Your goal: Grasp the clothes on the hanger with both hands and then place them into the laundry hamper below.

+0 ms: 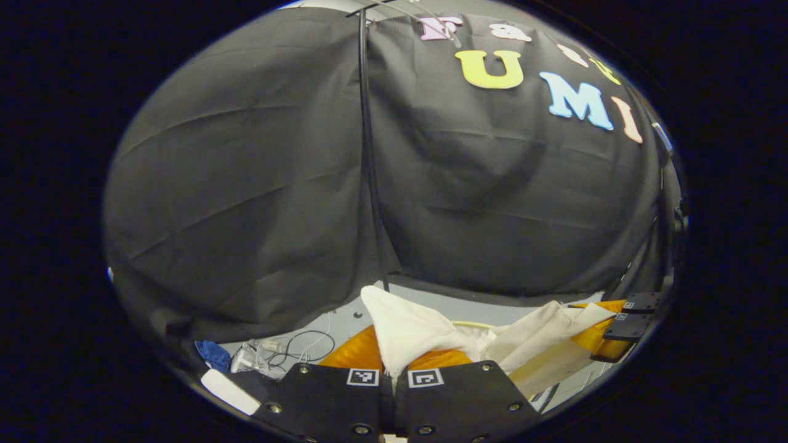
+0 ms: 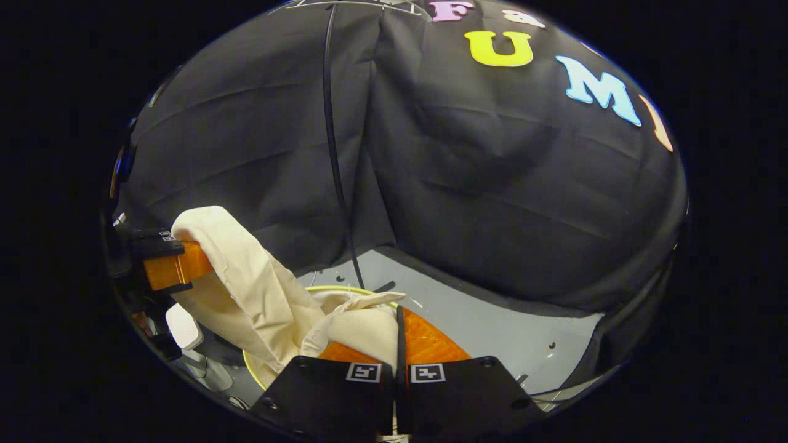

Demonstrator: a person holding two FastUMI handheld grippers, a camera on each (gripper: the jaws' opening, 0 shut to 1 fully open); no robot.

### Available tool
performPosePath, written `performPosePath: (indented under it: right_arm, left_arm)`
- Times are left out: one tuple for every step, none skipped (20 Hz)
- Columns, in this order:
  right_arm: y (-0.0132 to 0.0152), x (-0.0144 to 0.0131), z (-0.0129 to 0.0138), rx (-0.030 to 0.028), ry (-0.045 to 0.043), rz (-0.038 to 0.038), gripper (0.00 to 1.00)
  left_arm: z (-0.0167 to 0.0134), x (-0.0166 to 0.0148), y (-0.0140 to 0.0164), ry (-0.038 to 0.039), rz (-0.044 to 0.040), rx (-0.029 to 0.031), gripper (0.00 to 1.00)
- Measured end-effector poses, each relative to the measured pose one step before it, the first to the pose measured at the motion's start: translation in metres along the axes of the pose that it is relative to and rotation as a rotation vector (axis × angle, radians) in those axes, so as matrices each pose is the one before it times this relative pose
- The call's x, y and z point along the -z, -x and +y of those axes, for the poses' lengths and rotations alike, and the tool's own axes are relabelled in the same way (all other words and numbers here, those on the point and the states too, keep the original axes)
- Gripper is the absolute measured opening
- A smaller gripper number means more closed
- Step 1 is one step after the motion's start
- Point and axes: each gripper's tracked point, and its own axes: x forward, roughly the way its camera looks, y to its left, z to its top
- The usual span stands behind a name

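Observation:
A cream garment [image 1: 409, 332] hangs stretched between both grippers, sagging in the middle. In the left gripper view my left gripper [image 1: 394, 360] is shut on one end of it, the cloth rising out from between the orange fingers. The right gripper [image 1: 606, 335] shows at the far right, holding the other end. In the right gripper view my right gripper [image 2: 399, 337] is shut on a bunched fold of the garment [image 2: 246, 280]. The left gripper [image 2: 178, 266] sits higher at the left with cloth draped over it. The hamper's yellow rim [image 2: 332, 288] lies just below the cloth and also shows as the yellow rim [image 1: 471, 323].
A thin black pole [image 1: 368, 154] stands upright against the black cloth wall, just behind the hamper, also seen as the pole [image 2: 335, 154]. Cables, crumpled plastic [image 1: 249, 358] and a blue rag [image 1: 212, 354] lie on the grey floor [image 2: 492, 320] at the left.

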Motion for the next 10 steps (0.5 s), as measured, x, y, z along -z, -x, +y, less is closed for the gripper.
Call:
performPosePath:
  right_arm:
    - [-0.00707,0.01065,0.00155,0.00204,0.0005,0.02227,0.04]
    - [-0.00507,0.01014,0.00258,0.00459,0.00435,0.0201,0.03]
    - [-0.00358,0.01209,0.00419,0.00514,0.0085,0.02699,0.03]
    - [-0.00324,0.00756,0.00107,0.00954,0.00898,0.02578,0.05]
    - [-0.0035,0.00697,0.00143,0.01231,0.01007,0.02364,0.05]
    - [-0.001,0.00737,0.00093,0.00624,0.00997,0.03612,0.05]
    - [-0.00283,0.00831,0.00277,-0.00487,0.0044,0.03487,0.05]
    - [0.00241,0.0053,-0.00072,0.00565,0.00356,0.0225,0.1]
    - [0.00444,0.00328,-0.00145,0.00122,-0.00238,0.00443,0.1]
    - [0.00551,0.00401,0.00411,-0.00794,-0.00928,0.00806,0.15]
  left_arm:
    - [-0.00336,0.00875,-0.00772,-0.00421,0.02442,-0.00442,0.02]
    - [-0.00552,0.01005,-0.00127,-0.00286,0.02762,-0.00164,0.03]
    - [-0.0034,0.00871,0.00059,-0.00427,0.02679,-0.00154,0.03]
    - [-0.00498,0.00711,-0.00278,-0.00744,0.02841,0.00063,0.03]
    - [-0.00613,0.006,-0.00045,-0.00586,0.03314,0.00284,0.03]
    - [-0.00214,0.00648,0.00232,-0.00498,0.03834,0.00179,0.03]
    - [-0.00304,0.00554,-0.00068,0.00411,0.03414,0.01281,0.03]
    - [-0.00741,0.01226,0.00333,0.0098,0.03377,0.01424,0.04]
    - [-0.00627,0.00609,0.00228,0.01357,0.02273,0.01648,0.05]
    - [0.00058,0.01034,0.00368,0.01434,0.01285,0.01795,0.09]
